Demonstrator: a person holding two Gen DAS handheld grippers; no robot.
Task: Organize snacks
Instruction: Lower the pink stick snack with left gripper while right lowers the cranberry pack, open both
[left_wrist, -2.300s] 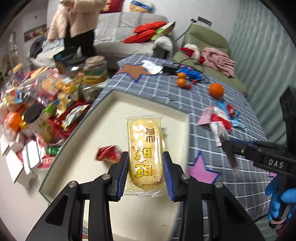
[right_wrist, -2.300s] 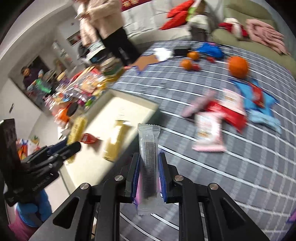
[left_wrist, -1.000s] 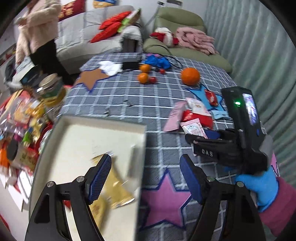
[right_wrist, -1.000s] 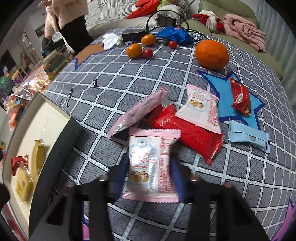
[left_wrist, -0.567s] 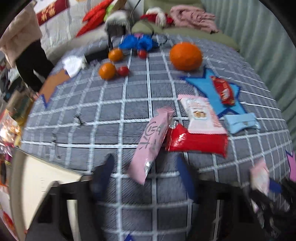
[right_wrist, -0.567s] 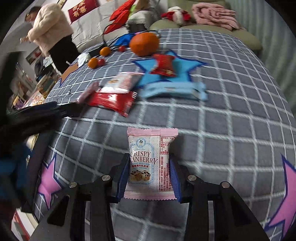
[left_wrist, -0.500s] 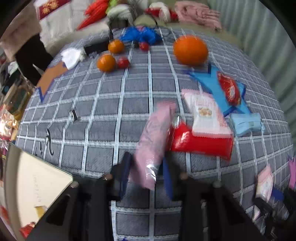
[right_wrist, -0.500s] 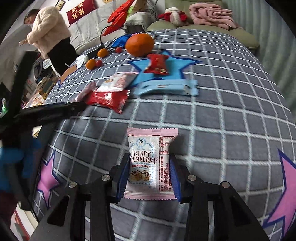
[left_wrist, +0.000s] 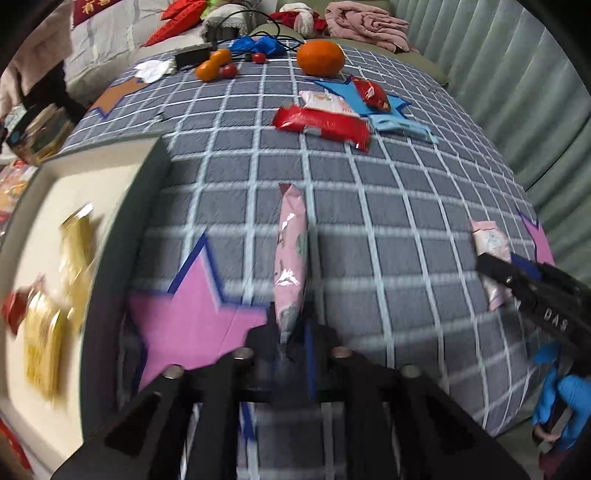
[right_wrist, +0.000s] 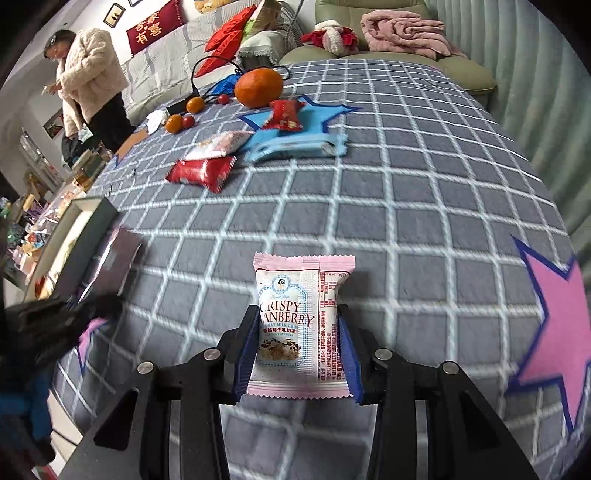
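Observation:
My left gripper holds the lower end of a long pink snack packet above the checked tablecloth, just right of the cream tray; its jaws are opening slightly with the packet still pinched between them. Yellow snack packs lie in the tray. My right gripper is shut on a pink cranberry nougat packet, held upright over the cloth. The left wrist view shows that packet at the far right, in the right gripper. The left gripper is a blur at the left of the right wrist view.
Further back lie a red packet, a white-pink packet, a blue packet and a small red one. Behind them are an orange, small fruits and a cable. A person stands by the sofa. The table edge runs along the right.
My left gripper left the tray, reached the pile, closed on the long pink packet and brought it back beside the tray. The right gripper carried the cranberry packet away from the pile.

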